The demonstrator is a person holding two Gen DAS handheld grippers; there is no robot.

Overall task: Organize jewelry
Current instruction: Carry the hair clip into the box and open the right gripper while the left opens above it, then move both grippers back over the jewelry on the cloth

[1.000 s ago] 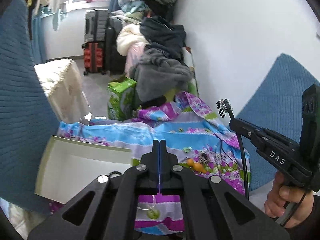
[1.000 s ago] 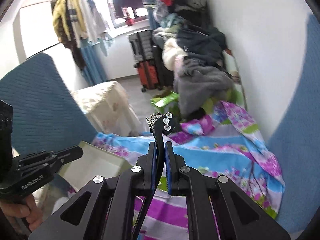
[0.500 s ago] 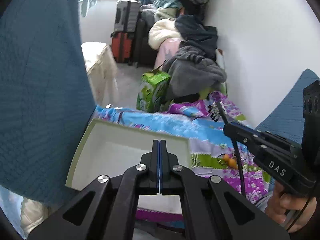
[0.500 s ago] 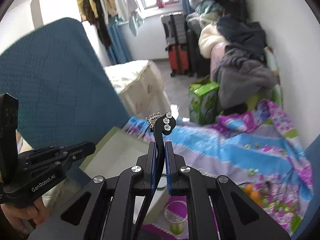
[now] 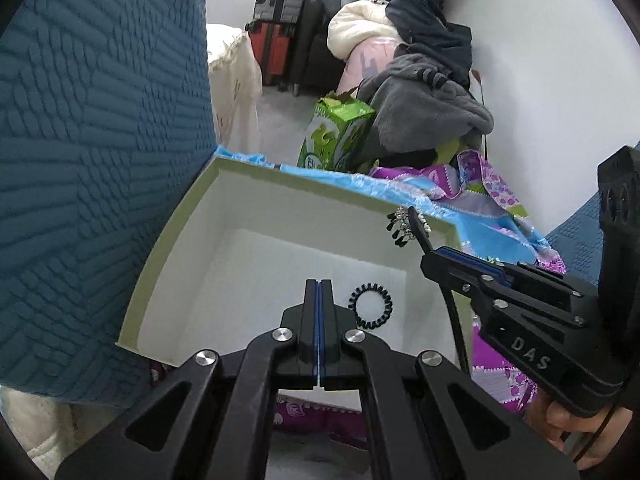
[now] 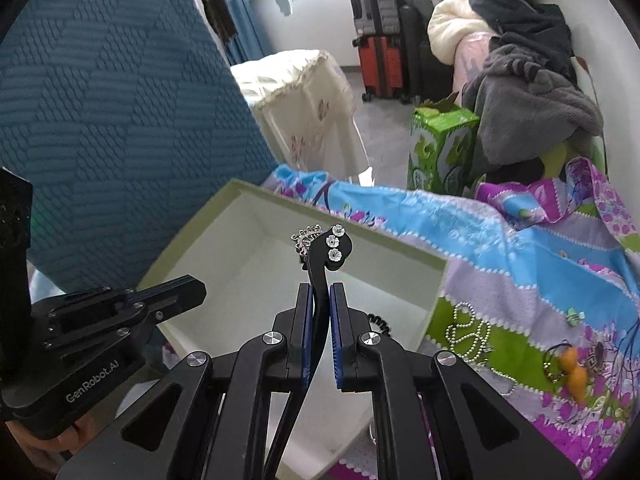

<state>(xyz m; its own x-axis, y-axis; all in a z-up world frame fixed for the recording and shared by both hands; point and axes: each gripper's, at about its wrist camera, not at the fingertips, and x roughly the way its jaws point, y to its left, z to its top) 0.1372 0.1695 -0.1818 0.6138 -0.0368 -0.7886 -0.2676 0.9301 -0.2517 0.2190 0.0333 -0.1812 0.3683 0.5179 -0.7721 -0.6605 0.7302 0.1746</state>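
My right gripper [image 6: 319,296] is shut on a black hair stick [image 6: 320,268] with white flowers and a silver tassel at its tip. It holds the stick over the open white box [image 6: 240,216]; the stick also shows in the left wrist view [image 5: 414,226]. My left gripper [image 5: 319,292] is shut and empty, above the box [image 5: 176,220]. A black coiled hair tie [image 5: 370,305] lies on the box floor just right of the left fingertips. On the flowered cloth [image 6: 520,248] lie a bead necklace [image 6: 468,332] and an orange gourd pendant [image 6: 574,372].
A blue quilted cushion [image 5: 92,140] stands close on the left of the box. Beyond the cloth are a green carton [image 6: 440,148], a pile of clothes [image 6: 528,96], suitcases [image 6: 380,40] and a covered stool [image 6: 304,96].
Both grippers have swung left and down until they are over the box. The box interior and the hair tie have come into view. The right gripper still holds the hair stick.
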